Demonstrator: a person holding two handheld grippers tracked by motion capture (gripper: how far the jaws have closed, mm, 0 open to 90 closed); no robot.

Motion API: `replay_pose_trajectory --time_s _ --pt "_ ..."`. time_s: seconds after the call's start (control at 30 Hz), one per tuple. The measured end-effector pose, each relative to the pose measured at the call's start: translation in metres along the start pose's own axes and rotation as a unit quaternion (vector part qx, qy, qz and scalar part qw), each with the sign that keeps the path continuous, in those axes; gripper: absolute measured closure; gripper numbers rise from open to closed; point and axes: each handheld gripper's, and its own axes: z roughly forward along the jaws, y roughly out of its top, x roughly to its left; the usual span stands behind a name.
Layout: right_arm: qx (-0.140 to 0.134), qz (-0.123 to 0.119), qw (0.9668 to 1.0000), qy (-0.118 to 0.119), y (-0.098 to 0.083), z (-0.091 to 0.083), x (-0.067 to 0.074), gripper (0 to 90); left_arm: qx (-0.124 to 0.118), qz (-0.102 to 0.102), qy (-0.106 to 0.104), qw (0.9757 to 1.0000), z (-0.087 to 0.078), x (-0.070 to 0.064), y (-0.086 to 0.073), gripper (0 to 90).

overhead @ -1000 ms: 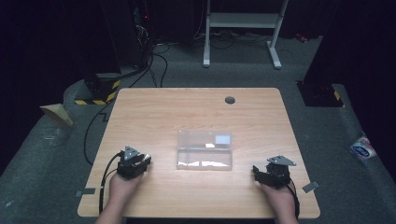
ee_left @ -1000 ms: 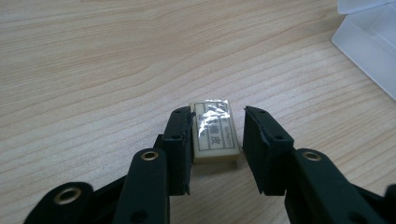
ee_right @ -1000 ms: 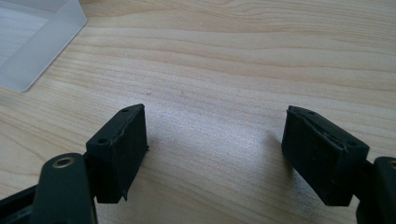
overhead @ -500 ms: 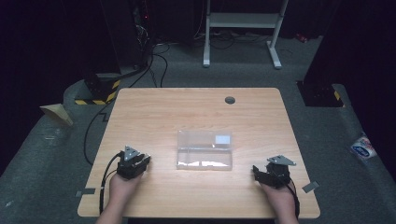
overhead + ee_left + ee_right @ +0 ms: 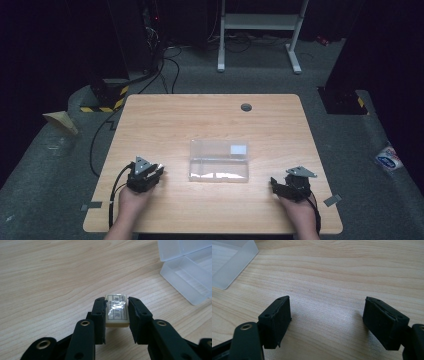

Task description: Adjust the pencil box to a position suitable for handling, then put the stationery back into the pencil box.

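- Table (image 5: 210, 120): the light wooden top fills the middle of the high view. Your forearms enter from its near edge, one at each side.
- Clear plastic box (image 5: 219, 161): it sits on the table between your two grippers, a little nearer the middle than either hand, with its lid laid open on the far side. In the left gripper view its frosted corner (image 5: 186, 270) lies at the upper right, well apart from the jaws; in the right gripper view a corner (image 5: 230, 261) lies at the upper left.
- Right gripper (image 5: 291, 184): you hold it at the near right of the table, right of the box. Its jaws stand wide apart with only bare wood between them (image 5: 327, 320).
- Left gripper (image 5: 144, 173): you hold it at the near left, left of the box. Its jaws have just been closing and now clamp the eraser from both sides (image 5: 117, 312).
- Eraser (image 5: 116, 310): a small cream block in a printed, glossy wrapper, gripped between the left jaws just above the table, its far end protruding beyond the pads.
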Motion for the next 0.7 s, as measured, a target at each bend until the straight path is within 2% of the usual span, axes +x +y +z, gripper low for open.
replay_pose_trajectory --time_s 0.43,0.7 --pt "0.0 0.0 1.0 0.0 0.0 0.0 0.0 22.2 -0.014 0.005 -0.014 0.9998 -0.007 -0.01 0.005 67.9" --pt "0.0 0.0 1.0 0.0 0.0 0.0 0.0 22.2 -0.022 0.011 -0.031 0.9992 -0.012 -0.018 0.011 67.9"
